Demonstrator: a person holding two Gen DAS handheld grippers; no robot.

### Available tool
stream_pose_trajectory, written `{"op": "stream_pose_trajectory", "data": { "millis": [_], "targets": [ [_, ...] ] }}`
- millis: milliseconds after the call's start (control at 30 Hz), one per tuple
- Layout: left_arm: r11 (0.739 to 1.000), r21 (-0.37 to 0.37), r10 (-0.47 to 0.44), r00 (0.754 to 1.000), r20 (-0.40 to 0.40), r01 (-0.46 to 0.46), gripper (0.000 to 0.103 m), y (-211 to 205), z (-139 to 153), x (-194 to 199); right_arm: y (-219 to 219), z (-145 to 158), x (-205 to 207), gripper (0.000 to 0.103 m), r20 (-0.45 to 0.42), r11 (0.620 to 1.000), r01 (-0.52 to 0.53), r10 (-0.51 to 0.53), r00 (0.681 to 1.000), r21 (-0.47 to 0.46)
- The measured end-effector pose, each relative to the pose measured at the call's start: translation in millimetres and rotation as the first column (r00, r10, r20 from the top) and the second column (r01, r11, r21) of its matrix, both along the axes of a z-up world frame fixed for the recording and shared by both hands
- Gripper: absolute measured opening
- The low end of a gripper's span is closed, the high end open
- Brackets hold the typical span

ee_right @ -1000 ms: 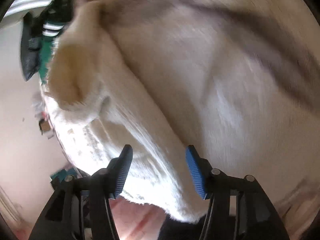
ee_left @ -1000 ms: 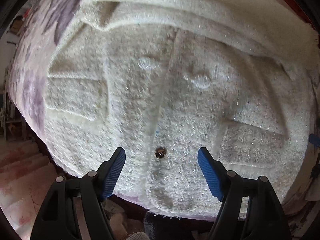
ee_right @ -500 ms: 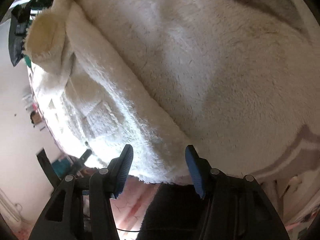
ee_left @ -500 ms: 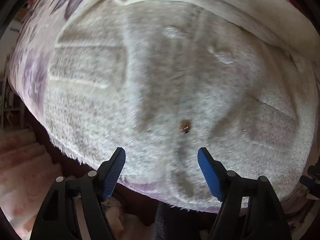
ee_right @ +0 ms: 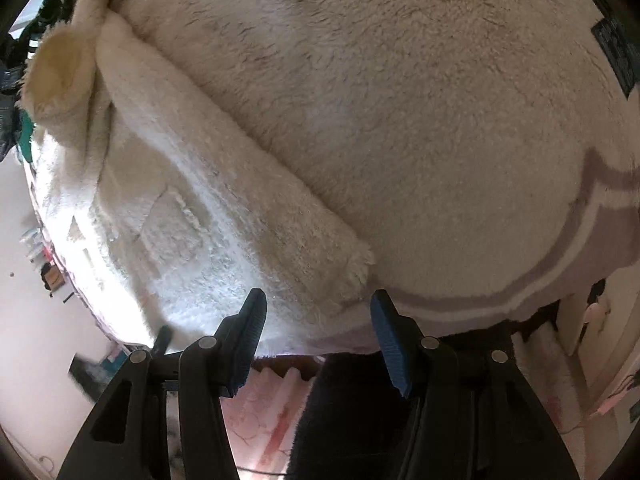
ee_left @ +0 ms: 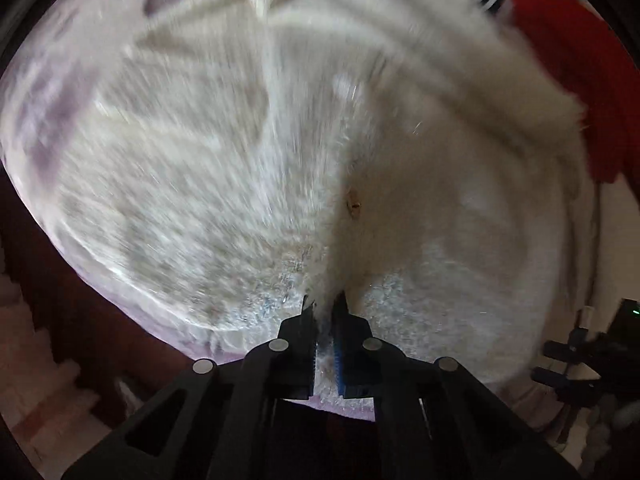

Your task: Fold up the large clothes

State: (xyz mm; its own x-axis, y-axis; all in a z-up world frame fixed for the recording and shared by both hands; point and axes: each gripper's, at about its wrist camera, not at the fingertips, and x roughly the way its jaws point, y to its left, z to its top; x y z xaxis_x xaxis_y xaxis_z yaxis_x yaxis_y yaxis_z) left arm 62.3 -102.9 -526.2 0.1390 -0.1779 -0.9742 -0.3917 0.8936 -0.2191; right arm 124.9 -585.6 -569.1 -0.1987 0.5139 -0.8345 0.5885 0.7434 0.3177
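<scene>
Here, left gripper (ee_left: 325,304) pinching fleece coat (ee_left: 240,168)

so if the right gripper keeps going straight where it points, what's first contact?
Most likely the coat hem. The right gripper is open, aimed down at the hem's corner on the blanket; depth is unclear.

No readable text, labels or numbers in either wrist view.

A dark rectangular patch with faint pale marks (ee_right: 614,50) sits at the upper right edge of the right wrist view, beside the cream fleece blanket (ee_right: 400,120), but its marks are too small and blurred to make out as letters; the left wrist view is motion-blurred and carries no writing.
</scene>
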Motion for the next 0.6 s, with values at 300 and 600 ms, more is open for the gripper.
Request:
{"op": "stream_pose_trajectory", "data": {
  "millis": [300,600],
  "targets": [
    [1.000,-0.018,-0.018,1.000,-0.024,0.018,0.005,28.3,-4.3,20.5,-31.4,-26.7,-34.5,0.035,-0.008,0.890,0.424,-0.428,0.904,0.166],
    [0.995,-0.037,-0.095,0.979,-0.180,0.090,0.014,34.2,-17.6,40.7,-33.6,-10.3,-37.5,0.038,0.050,0.979,0.199,-0.197,0.979,-0.039]
  ]
}}
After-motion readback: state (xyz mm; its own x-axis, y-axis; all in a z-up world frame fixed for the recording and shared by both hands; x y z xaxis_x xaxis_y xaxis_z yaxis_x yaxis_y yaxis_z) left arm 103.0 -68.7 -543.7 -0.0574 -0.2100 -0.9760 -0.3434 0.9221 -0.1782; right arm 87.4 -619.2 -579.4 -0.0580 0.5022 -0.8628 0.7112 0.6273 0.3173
